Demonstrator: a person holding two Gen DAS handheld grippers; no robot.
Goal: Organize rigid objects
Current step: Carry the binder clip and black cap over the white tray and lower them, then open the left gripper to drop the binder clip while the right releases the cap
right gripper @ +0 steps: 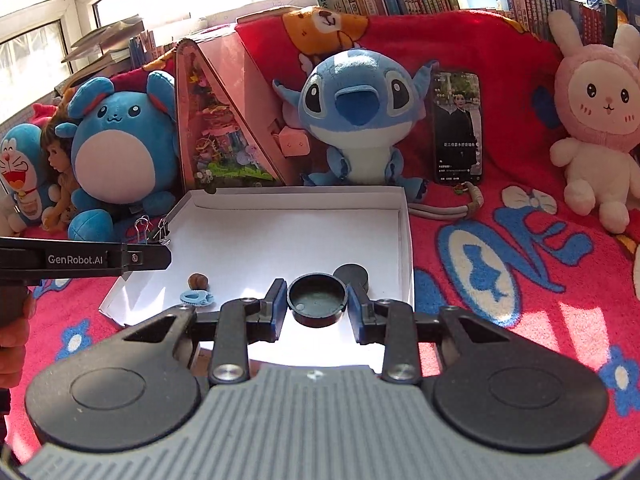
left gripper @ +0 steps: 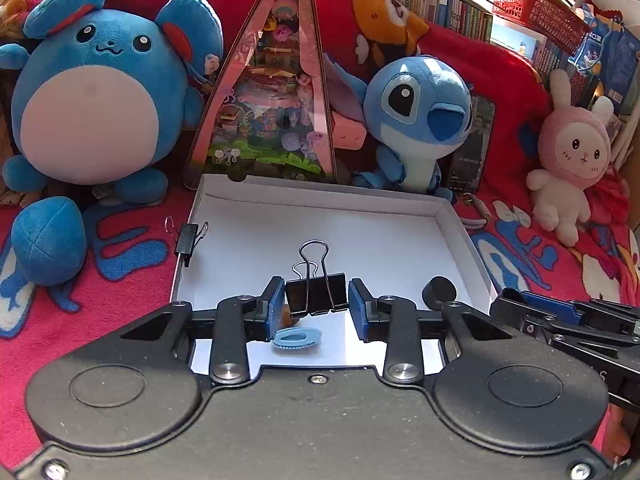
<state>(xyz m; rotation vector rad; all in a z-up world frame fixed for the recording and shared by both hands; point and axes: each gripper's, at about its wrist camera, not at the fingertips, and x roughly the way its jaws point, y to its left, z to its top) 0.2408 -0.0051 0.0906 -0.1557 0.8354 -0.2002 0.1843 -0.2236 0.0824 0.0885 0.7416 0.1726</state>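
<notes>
A black binder clip (left gripper: 316,294) sits between the blue pads of my left gripper (left gripper: 316,302), which is shut on it just above the near part of a shallow white box (left gripper: 320,196). In the right wrist view my right gripper (right gripper: 317,304) is shut on a round black lid (right gripper: 317,298) held hollow side up over the box (right gripper: 296,196). Inside the box lie a small blue hair clip (left gripper: 296,338), a brown nut (right gripper: 198,280) and a black cylinder (right gripper: 352,274). Another binder clip (left gripper: 188,238) hangs on the box's left rim.
The box lies on a red patterned blanket (right gripper: 500,280). Behind it stand a round blue plush (left gripper: 96,92), a pink triangular display case (left gripper: 272,100), a blue big-eared plush (right gripper: 356,112), a phone (right gripper: 458,128) and a pink rabbit plush (right gripper: 600,120). Bookshelves and a red basket (left gripper: 536,4) are at the back.
</notes>
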